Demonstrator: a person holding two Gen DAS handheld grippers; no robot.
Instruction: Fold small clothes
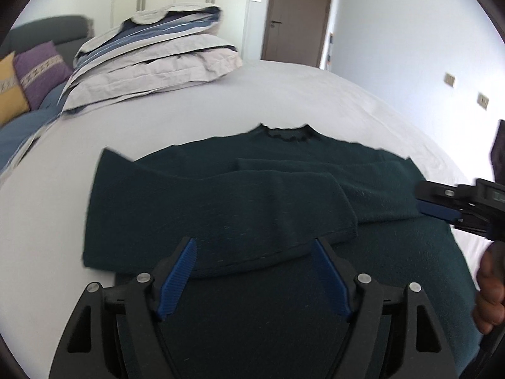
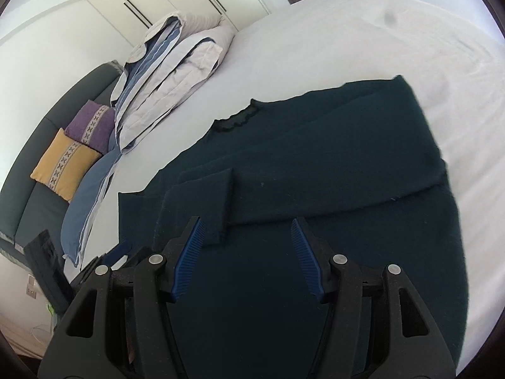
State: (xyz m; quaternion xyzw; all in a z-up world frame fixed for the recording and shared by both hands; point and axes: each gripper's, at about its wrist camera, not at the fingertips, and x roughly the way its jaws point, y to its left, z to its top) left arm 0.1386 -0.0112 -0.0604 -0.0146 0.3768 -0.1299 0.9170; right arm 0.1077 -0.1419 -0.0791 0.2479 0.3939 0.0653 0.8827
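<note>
A dark green sweater (image 1: 252, 195) lies flat on the white bed (image 1: 284, 94), collar (image 1: 285, 134) at the far side, both sleeves folded across its body. It also shows in the right wrist view (image 2: 331, 164). My left gripper (image 1: 254, 243) is open and empty, hovering over the sweater's lower body just short of the folded sleeve edge. My right gripper (image 2: 247, 224) is open and empty over the sweater's lower part, near the end of a folded sleeve (image 2: 205, 202). The right gripper also shows at the right edge of the left wrist view (image 1: 442, 202).
A stack of grey and blue striped pillows (image 1: 151, 53) lies at the bed's far left. A dark sofa with purple (image 2: 91, 126) and yellow cushions (image 2: 63, 164) stands beyond. A brown door (image 1: 296, 15) and white wardrobes are behind.
</note>
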